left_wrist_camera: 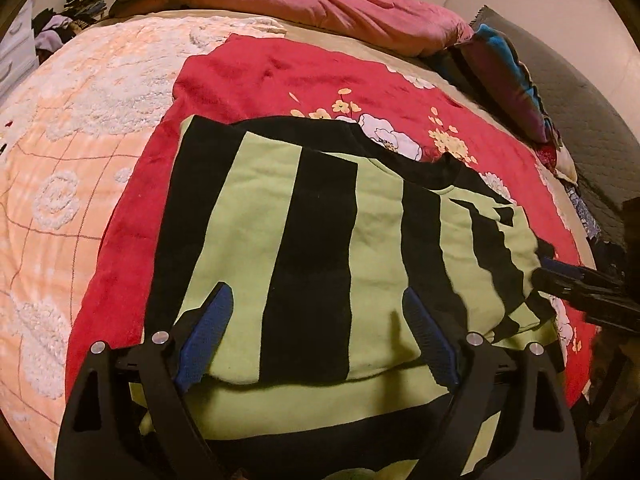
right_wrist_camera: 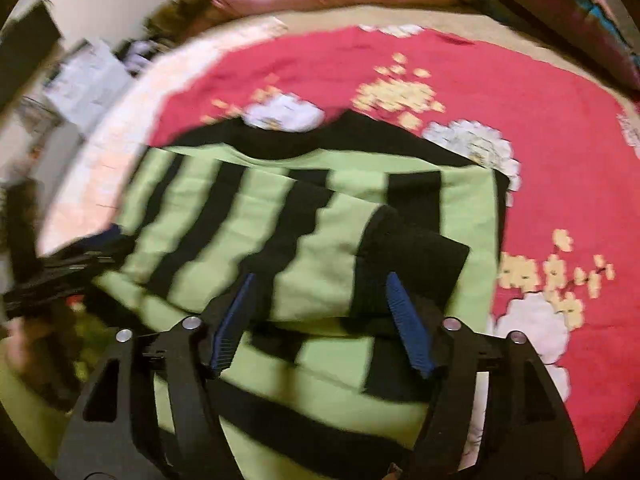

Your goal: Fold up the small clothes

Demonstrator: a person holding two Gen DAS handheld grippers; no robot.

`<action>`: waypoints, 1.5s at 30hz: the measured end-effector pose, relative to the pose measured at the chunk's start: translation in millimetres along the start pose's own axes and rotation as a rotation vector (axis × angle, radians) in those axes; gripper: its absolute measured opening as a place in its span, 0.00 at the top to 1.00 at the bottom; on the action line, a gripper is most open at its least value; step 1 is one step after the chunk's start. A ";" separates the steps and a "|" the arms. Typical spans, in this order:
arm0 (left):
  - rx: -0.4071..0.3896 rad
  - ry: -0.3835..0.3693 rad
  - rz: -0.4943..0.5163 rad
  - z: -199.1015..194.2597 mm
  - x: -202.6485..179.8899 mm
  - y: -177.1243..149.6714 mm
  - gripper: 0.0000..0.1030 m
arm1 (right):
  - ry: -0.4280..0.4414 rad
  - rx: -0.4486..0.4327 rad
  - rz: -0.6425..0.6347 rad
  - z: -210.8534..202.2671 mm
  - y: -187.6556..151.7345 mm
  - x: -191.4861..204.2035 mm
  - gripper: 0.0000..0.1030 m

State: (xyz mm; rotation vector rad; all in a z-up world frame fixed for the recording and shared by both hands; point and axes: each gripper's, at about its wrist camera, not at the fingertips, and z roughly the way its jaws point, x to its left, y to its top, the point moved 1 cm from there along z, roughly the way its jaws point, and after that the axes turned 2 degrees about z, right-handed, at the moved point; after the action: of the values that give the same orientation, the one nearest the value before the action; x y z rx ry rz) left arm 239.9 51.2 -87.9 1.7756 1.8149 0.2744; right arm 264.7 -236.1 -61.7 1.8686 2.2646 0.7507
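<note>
Mid-fold: striped sweater (left_wrist_camera: 320,240) lay partly folded on bed (left_wrist_camera: 80,160); both grippers' jaws wide open, empty; next, grab an edge.

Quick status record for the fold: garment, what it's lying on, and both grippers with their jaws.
garment: green and black striped sweater, partly folded, black cuff lying on top
surface: red floral blanket on the bed
left gripper: jaws open, over the sweater's near edge, holding nothing
right gripper: jaws open, over the folded sleeve; view blurred
background: pink pillow at the far side
</note>
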 end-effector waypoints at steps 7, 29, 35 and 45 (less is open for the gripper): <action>-0.003 -0.009 0.000 3.0 2.3 -1.6 0.17 | -0.072 0.053 0.073 18.1 -16.0 -31.6 0.32; 0.036 -0.392 0.062 -1.2 -107.9 23.9 0.35 | 0.156 -0.063 -0.089 -6.8 -33.0 -52.4 0.55; 0.194 -0.476 -0.028 63.0 -126.3 25.3 0.63 | 0.265 -0.058 -0.118 -8.6 -29.0 -56.9 0.77; 0.298 -0.470 -0.135 109.8 -125.7 22.3 0.62 | 0.324 -0.021 -0.171 9.5 -16.2 -55.5 0.60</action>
State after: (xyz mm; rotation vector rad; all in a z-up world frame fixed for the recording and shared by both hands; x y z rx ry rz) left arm 310.3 -94.9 -132.9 1.7131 1.6751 -0.4543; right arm 267.1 -287.8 -89.4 1.6142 2.5516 1.1121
